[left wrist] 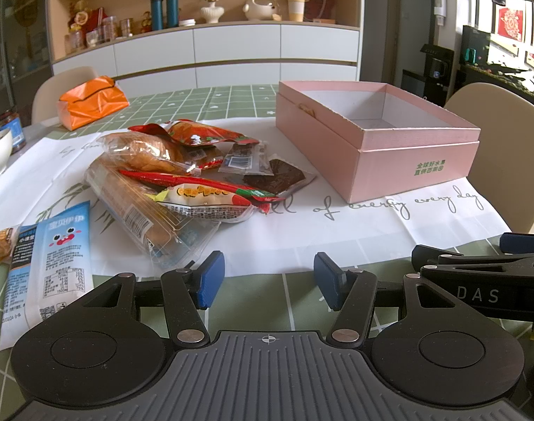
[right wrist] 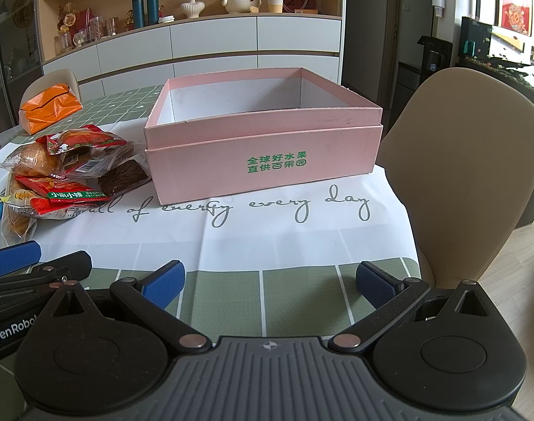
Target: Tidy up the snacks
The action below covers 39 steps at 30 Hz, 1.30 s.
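Left gripper (left wrist: 268, 282) hangs low, jaws apart and empty, the snacks (left wrist: 182, 175) piled just ahead: take the top packet alone. Right gripper (right wrist: 270, 280), jaws wide, faces the empty box (right wrist: 263, 147); snacks sit left.

Left claw (left wrist: 268, 282) spread wide; snack pile (left wrist: 182, 175) beside pink box (left wrist: 375, 140).
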Tool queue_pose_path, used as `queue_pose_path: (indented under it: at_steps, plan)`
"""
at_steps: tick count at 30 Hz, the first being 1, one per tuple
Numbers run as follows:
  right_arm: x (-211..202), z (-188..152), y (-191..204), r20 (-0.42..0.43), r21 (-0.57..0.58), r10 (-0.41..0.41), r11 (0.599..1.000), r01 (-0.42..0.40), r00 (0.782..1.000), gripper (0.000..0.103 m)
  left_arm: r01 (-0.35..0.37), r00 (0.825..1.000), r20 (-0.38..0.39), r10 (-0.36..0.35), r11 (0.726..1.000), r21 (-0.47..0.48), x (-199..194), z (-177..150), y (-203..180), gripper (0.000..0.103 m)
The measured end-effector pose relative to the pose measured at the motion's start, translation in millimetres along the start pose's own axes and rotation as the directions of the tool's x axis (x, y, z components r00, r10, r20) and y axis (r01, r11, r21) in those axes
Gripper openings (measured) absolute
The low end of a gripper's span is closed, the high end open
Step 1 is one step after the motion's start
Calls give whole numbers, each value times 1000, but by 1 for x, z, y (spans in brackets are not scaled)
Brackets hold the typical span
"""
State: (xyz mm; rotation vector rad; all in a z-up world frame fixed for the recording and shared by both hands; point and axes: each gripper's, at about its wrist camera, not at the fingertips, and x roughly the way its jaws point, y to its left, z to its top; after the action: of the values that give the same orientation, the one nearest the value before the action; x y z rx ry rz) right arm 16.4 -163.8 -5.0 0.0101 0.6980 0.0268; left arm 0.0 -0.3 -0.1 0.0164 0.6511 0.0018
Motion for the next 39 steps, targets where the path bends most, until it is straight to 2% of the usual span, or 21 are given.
queue_pose_path:
  at_steps: [32, 34, 36, 38, 39]
  plan:
    - [2, 1, -4, -1, -5, 8, 1000, -8, 1000, 103, 6, 1000, 1, -6, 1000, -8, 0, 0, 2, 62]
    - [1, 7, -7, -41, -20, 24, 999, -25, 999, 103, 0, 1000, 0, 0, 1000, -2, -2, -1, 1, 62]
    - [7, 18, -9, -125, -49, 56, 997, -62, 991, 103, 20, 999, -28, -21, 1000, -7, -5, 1, 2, 60]
    - [8, 24, -11, -192, -62, 69, 995, -82, 979, 103, 75, 994, -75, -80, 995, -67, -17, 8, 12, 60]
    - [8, 25, -11, -211, -68, 76, 993, -92, 975, 103, 83, 994, -69, -90, 992, -97, -28, 13, 20, 61]
